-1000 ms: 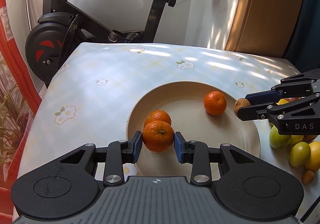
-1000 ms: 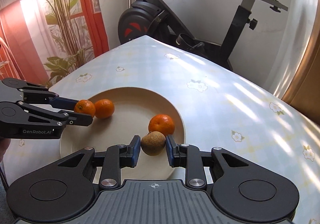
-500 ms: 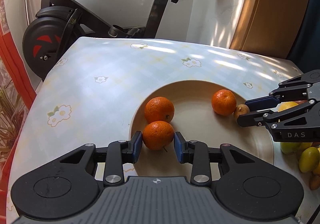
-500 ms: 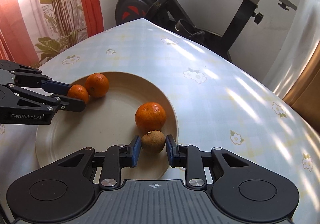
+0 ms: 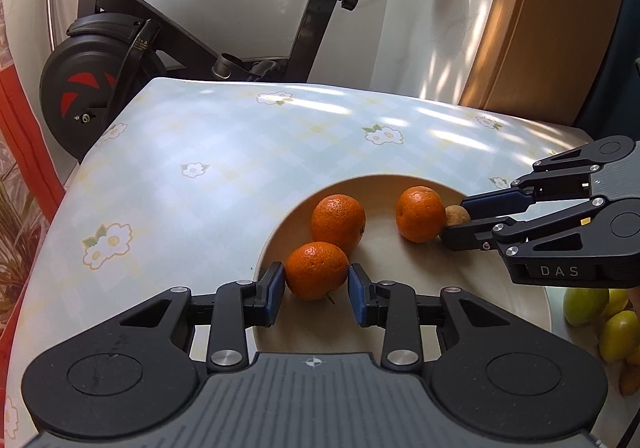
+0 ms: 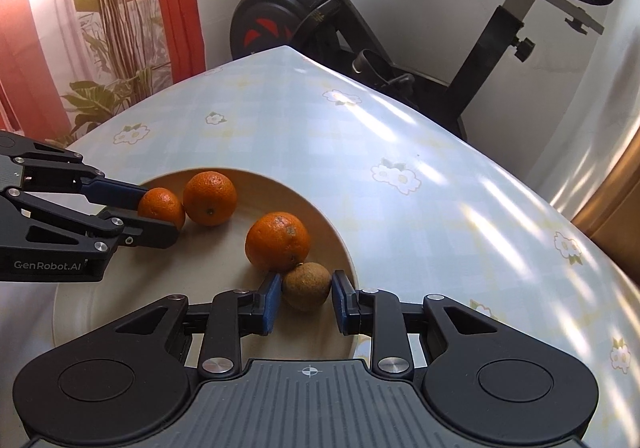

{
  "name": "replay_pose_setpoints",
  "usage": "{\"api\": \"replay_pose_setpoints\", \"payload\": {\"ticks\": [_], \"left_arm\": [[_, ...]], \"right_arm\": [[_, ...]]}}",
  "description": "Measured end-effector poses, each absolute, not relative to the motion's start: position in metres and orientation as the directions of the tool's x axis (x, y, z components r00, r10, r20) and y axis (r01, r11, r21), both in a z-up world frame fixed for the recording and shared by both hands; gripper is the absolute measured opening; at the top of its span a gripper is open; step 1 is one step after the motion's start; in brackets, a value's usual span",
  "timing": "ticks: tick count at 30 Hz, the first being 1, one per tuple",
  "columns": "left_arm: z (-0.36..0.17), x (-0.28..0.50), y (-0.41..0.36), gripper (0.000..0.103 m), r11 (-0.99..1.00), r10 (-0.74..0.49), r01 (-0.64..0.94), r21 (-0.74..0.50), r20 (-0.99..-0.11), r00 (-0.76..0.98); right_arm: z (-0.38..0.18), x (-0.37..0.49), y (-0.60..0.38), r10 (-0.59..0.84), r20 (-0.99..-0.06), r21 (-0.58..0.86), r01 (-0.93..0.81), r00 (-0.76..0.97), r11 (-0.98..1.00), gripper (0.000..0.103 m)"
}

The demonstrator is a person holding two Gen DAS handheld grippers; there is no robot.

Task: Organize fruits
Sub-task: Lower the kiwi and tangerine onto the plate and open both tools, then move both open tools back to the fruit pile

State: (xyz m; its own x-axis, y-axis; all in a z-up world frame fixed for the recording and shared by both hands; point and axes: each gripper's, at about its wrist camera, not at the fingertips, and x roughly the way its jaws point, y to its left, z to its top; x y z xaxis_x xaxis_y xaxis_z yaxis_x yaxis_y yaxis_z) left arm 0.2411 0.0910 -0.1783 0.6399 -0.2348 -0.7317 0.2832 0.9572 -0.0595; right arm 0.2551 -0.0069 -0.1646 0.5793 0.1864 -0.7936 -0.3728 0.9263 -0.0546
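A beige plate holds three oranges and a brown kiwi. My left gripper is shut on a small orange that rests low on the plate's left side, touching a second orange. My right gripper is shut on the kiwi, down on the plate against a third orange.
Green and yellow fruits lie on the flowered tablecloth right of the plate. An exercise bike stands behind the table. A plant and red curtain are at the left.
Both grippers have lowered further onto the plate with their fruits. The kiwi now touches the third orange and the small orange touches the second one.
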Motion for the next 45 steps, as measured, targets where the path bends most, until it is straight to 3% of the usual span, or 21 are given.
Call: {"api": "replay_pose_setpoints", "payload": {"ticks": [9, 17, 27, 45], "left_arm": [[-0.173, 0.241, 0.095, 0.046, 0.956, -0.250, 0.280, -0.086, -0.737, 0.628], [-0.161, 0.228, 0.092, 0.046, 0.960, -0.219, 0.276, -0.043, -0.727, 0.651], [-0.132, 0.199, 0.080, 0.046, 0.971, -0.197, 0.238, -0.035, -0.684, 0.703], [-0.118, 0.145, 0.019, 0.046, 0.936, -0.296, 0.350, -0.043, -0.640, 0.710]], "right_arm": [[-0.156, 0.248, -0.011, 0.199, -0.774, -0.043, -0.363, 0.601, 0.931, 0.029], [-0.135, 0.222, -0.025, 0.211, -0.735, -0.018, -0.329, 0.645, 0.944, 0.029], [-0.117, 0.160, -0.063, 0.172, -0.674, 0.071, -0.168, 0.718, 0.983, 0.029], [-0.114, 0.045, -0.115, 0.060, -0.624, 0.061, -0.028, 0.779, 0.998, 0.029]]}}
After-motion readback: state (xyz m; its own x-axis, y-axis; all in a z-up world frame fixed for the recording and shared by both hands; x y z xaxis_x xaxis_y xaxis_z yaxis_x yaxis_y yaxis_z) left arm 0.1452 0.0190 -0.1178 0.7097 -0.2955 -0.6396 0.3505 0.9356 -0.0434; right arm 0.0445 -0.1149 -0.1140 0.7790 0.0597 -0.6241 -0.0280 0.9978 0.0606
